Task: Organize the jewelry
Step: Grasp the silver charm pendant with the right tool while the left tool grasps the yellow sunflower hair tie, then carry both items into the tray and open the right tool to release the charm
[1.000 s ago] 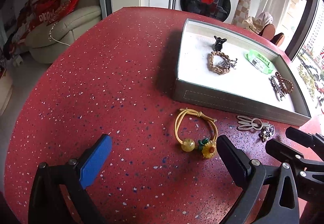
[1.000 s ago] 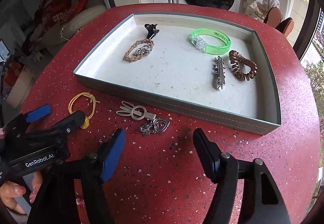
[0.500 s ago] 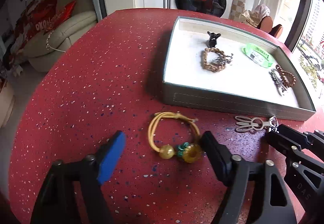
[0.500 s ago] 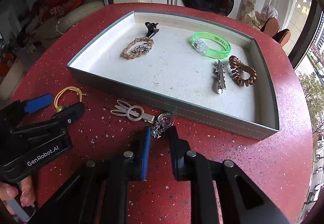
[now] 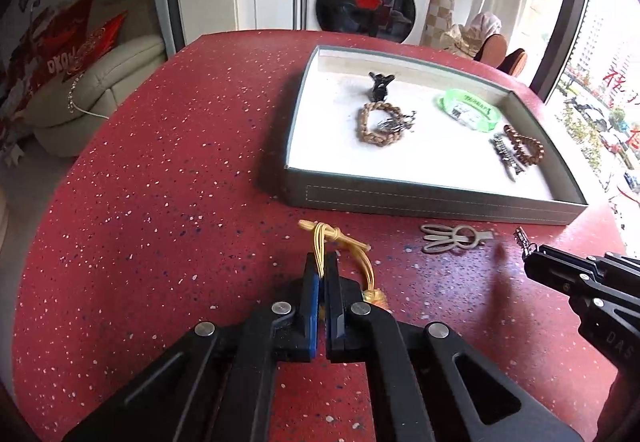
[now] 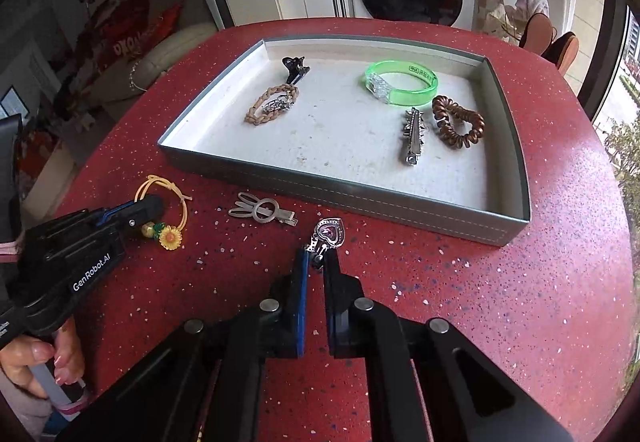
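The yellow hair tie (image 5: 340,242) is clamped in the left tool (image 5: 321,274) and the heart pendant (image 6: 330,232) in the right tool (image 6: 316,262), both just closed. Both should be lifted clear of the worktop (image 5: 160,182), then carried toward twelve o'clock over the tray (image 6: 360,194) wall.

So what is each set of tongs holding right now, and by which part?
Left tongs: the yellow hair tie, pinched on its cord loop. Right tongs: the heart charm, gripped by the silver bit below the heart.
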